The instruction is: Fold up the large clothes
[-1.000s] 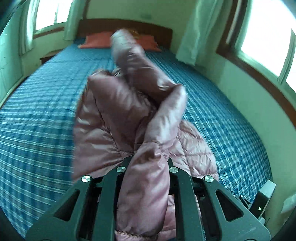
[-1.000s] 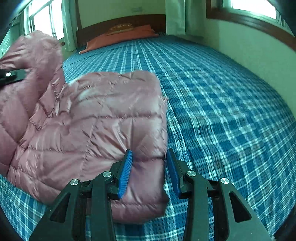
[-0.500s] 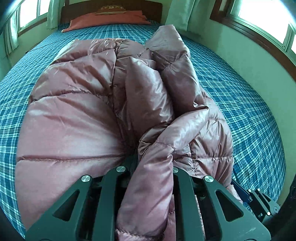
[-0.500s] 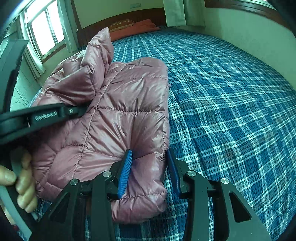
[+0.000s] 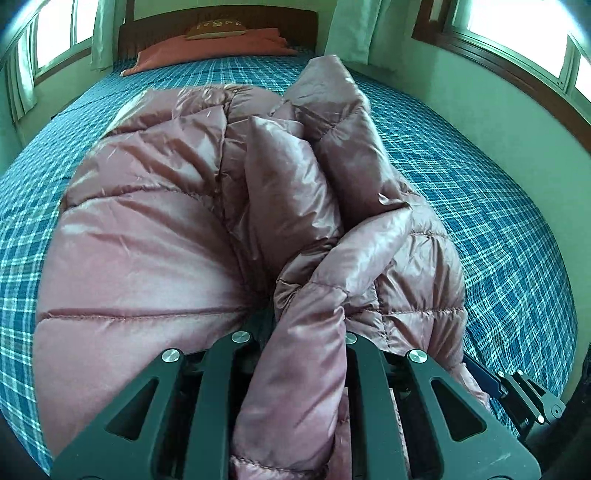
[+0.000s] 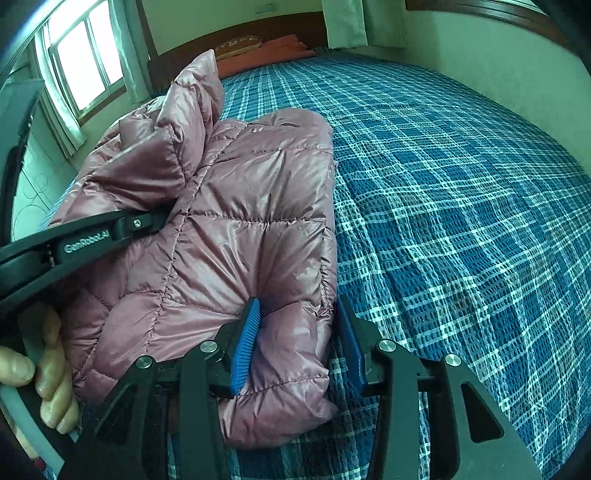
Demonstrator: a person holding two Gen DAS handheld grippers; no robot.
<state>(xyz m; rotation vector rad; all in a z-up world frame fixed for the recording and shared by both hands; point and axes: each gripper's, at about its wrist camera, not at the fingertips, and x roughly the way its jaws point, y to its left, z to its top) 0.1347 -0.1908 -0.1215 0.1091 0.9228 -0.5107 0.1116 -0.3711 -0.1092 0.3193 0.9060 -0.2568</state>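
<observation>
A shiny pink quilted down jacket (image 5: 155, 258) lies on the blue plaid bed (image 5: 498, 221). My left gripper (image 5: 306, 328) is shut on a bunched fold of the jacket, with a sleeve (image 5: 332, 110) standing up ahead of it. In the right wrist view the jacket (image 6: 251, 221) lies to the left, and my right gripper (image 6: 299, 325) is shut on its near right corner, resting on the bed (image 6: 461, 184). The left gripper (image 6: 122, 225) shows at the left, over the jacket, with the fold in it.
Orange pillows (image 5: 207, 48) and a dark wooden headboard (image 5: 221, 18) are at the far end. A green wall with windows (image 5: 517, 40) runs along the right side. Curtains (image 6: 347, 22) hang by the headboard. A hand (image 6: 44, 380) holds the left gripper's handle.
My left gripper has carried its fold of the jacket down and to the right, over the body of the jacket. The raised sleeve has come down. The right gripper kept its hold.
</observation>
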